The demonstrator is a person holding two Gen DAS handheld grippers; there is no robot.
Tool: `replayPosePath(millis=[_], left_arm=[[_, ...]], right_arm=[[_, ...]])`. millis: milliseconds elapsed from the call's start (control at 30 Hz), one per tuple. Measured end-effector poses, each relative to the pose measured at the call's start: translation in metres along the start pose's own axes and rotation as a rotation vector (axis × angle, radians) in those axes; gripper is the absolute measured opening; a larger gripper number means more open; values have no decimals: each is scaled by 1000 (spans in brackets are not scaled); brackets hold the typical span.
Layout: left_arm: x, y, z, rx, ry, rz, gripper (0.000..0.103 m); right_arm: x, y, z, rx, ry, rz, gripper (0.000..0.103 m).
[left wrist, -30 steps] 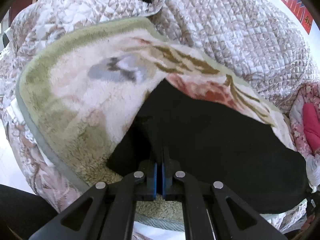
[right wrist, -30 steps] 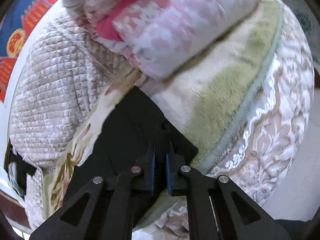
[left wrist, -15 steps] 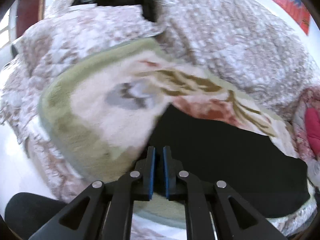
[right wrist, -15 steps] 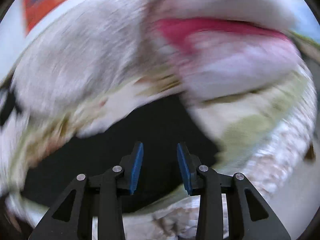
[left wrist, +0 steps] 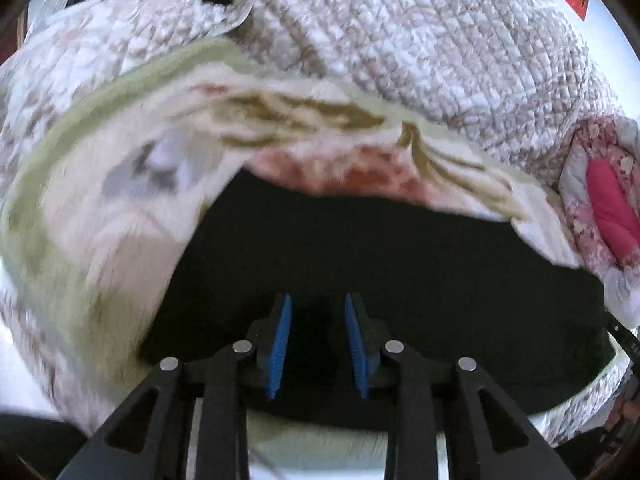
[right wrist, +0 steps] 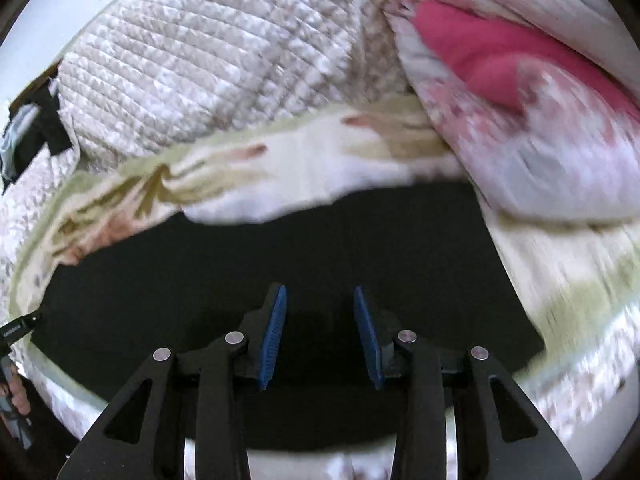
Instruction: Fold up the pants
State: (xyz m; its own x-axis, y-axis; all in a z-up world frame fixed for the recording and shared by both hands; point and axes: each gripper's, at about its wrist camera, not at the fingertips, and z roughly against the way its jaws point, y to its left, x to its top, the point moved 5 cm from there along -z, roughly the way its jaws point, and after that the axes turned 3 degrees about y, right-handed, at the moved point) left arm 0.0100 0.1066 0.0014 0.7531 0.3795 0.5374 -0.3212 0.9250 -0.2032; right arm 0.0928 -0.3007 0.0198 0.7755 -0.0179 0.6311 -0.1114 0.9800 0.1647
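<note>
Lying flat, black pants [left wrist: 400, 264] on blanket [left wrist: 100, 216]

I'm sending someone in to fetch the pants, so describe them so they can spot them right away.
Look at the bed with the quilted beige cover; on its near edge lies a fleecy cream blanket with a green border. The pants lie flat on that blanket: the only plain black piece among the pale, patterned bedding.
</note>
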Motion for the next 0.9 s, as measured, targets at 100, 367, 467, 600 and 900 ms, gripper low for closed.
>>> replayPosePath(millis=[100,367,467,600,900], left_arm=[[30,-5,-13,1,-35,-41,35],[47,26,-64,79,-11,25,35],[47,23,-62,96,-22,18,35],[41,11,-53,77,-32,-5,35],[6,-44,-23,14,-51,-155,35]], right_arm=[[26,9,-24,0,15,29,36],[30,-28,-62,-67,57,-63,36],[32,-28,-58,-73,40,-61,36],[30,-14,-51,-71,12,-11,36],[-10,53,-21,80,-1,115,36]])
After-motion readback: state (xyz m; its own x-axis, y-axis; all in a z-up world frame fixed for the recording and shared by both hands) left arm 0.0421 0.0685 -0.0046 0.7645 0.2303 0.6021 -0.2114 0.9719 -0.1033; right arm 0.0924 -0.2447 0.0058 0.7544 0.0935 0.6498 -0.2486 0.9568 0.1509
